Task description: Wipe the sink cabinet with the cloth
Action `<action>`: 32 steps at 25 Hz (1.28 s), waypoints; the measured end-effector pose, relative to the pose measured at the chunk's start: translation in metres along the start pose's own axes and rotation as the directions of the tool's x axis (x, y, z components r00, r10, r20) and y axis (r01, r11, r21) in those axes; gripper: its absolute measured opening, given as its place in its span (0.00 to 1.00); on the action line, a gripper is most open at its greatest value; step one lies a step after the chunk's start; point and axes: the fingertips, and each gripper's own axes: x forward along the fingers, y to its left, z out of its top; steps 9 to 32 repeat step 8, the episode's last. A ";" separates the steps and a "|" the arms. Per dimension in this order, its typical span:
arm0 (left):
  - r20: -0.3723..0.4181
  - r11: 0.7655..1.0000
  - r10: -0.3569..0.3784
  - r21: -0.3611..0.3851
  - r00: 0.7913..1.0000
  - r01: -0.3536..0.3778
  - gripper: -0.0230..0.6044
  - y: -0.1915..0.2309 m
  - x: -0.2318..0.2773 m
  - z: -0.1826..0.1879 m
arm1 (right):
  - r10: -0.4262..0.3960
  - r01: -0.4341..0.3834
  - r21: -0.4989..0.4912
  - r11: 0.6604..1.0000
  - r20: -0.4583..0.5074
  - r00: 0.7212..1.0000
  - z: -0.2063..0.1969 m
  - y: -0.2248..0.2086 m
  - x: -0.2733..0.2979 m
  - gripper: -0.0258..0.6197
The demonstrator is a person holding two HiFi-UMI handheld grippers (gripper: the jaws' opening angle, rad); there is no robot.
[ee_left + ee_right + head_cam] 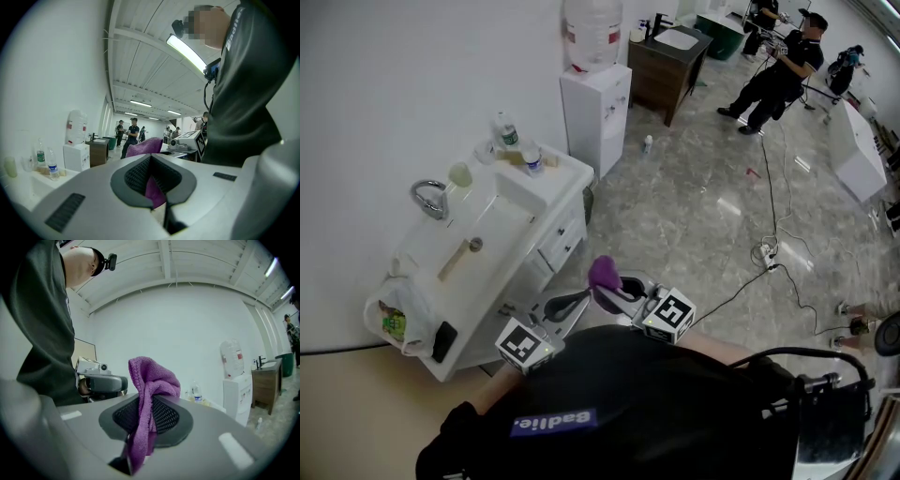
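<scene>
The purple cloth [602, 272] is bunched between both grippers, held close in front of the person's chest. My right gripper [140, 427] is shut on the cloth [151, 380], which sticks up above its jaws and hangs down between the pads. My left gripper [159, 187] is shut too, with a purple fold [153, 191] pinched between its pads. In the head view the left gripper [581, 300] and right gripper [614, 292] meet at the cloth. The white sink cabinet [562, 244] stands against the wall to the left, a short way beyond the grippers.
On the cabinet top are a chrome faucet [429, 199] and bottles [506, 131]. A plastic bag [394, 319] hangs at its near end beside a black phone [443, 339]. A water dispenser [595, 103] stands beyond. Cables [769, 253] cross the floor; people [778, 75] stand far back.
</scene>
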 end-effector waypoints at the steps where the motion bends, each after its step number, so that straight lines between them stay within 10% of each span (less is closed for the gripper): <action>1: -0.004 1.000 -0.003 -0.002 1.000 0.003 0.04 -0.001 0.000 0.000 | 0.000 0.000 0.001 1.000 -0.001 1.000 0.000 0.000 0.000 0.13; 32: -0.016 1.000 -0.004 -0.014 1.000 0.004 0.04 0.001 0.005 -0.001 | 0.008 -0.008 -0.012 1.000 -0.007 1.000 -0.006 -0.005 0.001 0.13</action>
